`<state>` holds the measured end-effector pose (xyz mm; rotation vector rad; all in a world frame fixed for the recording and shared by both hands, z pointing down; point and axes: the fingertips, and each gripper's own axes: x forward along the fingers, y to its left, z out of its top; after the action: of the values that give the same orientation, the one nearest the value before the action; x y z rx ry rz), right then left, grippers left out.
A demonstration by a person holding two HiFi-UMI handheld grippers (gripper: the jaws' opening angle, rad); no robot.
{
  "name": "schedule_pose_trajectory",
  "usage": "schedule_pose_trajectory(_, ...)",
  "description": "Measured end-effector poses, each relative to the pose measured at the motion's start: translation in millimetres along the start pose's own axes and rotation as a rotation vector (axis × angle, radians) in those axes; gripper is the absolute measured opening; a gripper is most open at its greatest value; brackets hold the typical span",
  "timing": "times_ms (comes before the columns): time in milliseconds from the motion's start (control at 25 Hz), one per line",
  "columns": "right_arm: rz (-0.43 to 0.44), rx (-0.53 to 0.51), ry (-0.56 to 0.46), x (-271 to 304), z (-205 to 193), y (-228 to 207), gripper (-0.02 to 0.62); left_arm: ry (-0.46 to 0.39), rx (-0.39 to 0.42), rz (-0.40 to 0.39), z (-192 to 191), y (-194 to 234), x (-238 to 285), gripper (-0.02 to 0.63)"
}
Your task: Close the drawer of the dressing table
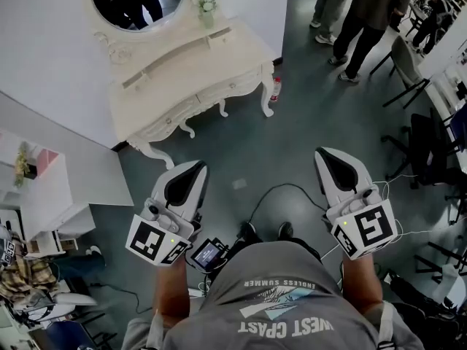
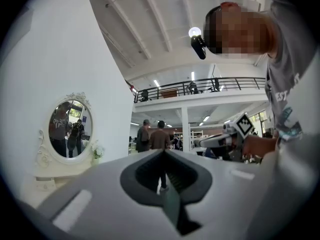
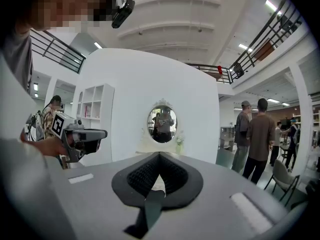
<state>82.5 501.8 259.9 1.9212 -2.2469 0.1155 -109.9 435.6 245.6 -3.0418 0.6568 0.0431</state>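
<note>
Currently: left claw, clenched, empty; right claw, clenched, empty. Dressing table with drawer: far-left floor edge, against wall, well apart. Recommended: approach squarely, press drawer front evenly with closed tips.

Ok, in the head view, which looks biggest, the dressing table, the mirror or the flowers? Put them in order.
Largest: dressing table.
Then the mirror, though the picture's top edge cuts it off.
Smallest: flowers.
</note>
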Motion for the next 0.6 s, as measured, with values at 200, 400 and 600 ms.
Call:
schedule_pose_trajectory(200, -0.01, 0.002, 0.009, 9.4, 3.1, 4.8, -0.001, 0.003, -0.009, -0.008, -1.0, 12.1, -1.7, 0.003)
schedule_pose_trajectory(400, -0.022, 0.001, 0.009, 19.1, 3.5, 11.2, 0.0, -0.001, -0.019, -0.018, -7.1, 25.1, -4.2, 0.003)
schedule_pose_trajectory(600, -0.025, 0.021, -0.025, 26.7, 13.4, 21.3, 0.0, -0.017, -0.026, -0.032, -7.3, 37.4, -9.3, 0.003)
